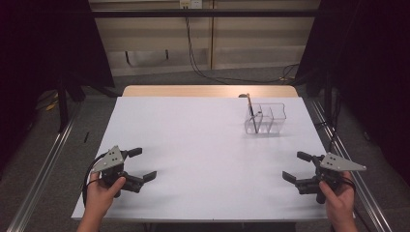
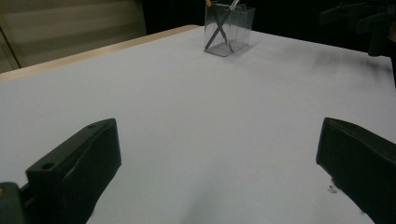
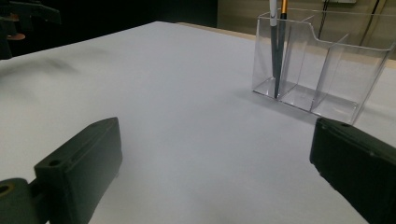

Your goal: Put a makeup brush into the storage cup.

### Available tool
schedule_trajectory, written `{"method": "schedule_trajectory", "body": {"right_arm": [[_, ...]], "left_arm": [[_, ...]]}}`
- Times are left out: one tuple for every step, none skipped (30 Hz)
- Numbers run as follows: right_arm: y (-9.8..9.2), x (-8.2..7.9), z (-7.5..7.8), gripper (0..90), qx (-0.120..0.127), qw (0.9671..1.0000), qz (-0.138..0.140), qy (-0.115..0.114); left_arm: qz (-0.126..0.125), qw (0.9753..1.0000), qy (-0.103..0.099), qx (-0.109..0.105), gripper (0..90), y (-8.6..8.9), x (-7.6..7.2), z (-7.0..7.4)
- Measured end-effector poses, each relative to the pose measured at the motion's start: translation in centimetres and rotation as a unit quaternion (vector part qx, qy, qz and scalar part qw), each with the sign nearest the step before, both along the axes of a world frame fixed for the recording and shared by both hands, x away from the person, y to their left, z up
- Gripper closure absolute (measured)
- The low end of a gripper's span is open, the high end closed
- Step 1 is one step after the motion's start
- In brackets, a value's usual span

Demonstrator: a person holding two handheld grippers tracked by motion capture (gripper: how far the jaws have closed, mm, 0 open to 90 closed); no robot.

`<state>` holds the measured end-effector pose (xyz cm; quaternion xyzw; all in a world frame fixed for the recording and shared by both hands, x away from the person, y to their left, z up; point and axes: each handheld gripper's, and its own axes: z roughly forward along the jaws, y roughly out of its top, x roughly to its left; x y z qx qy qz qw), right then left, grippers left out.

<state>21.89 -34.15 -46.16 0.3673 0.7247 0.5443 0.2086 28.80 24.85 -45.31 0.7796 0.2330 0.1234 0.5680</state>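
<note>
Left tool: wide, empty, lower left.
Right tool: wide, empty, lower right.
Pens: upright in clear holder, upper right.
Advice: approach from above, grip one pen's top.

One clear organiser stands on the tabletop toward one o'clock, with three compartments. Two pens lean in one end compartment. Two hand-held grippers: left, right.

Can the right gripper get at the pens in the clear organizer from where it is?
Probably yes: right gripper is open, bare table lies between it and the clear organizer, and the pens stick up above its rim.
</note>
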Motion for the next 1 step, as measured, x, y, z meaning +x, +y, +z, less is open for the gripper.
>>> {"method": "schedule_trajectory", "body": {"right_arm": [[-0.01, 0.0, 0.0, 2.1, 0.0, 1.0, 0.0, 0.0]], "left_arm": [[-0.001, 1.0, 0.0, 0.002, 0.0, 0.03, 0.02, -0.01]]}}
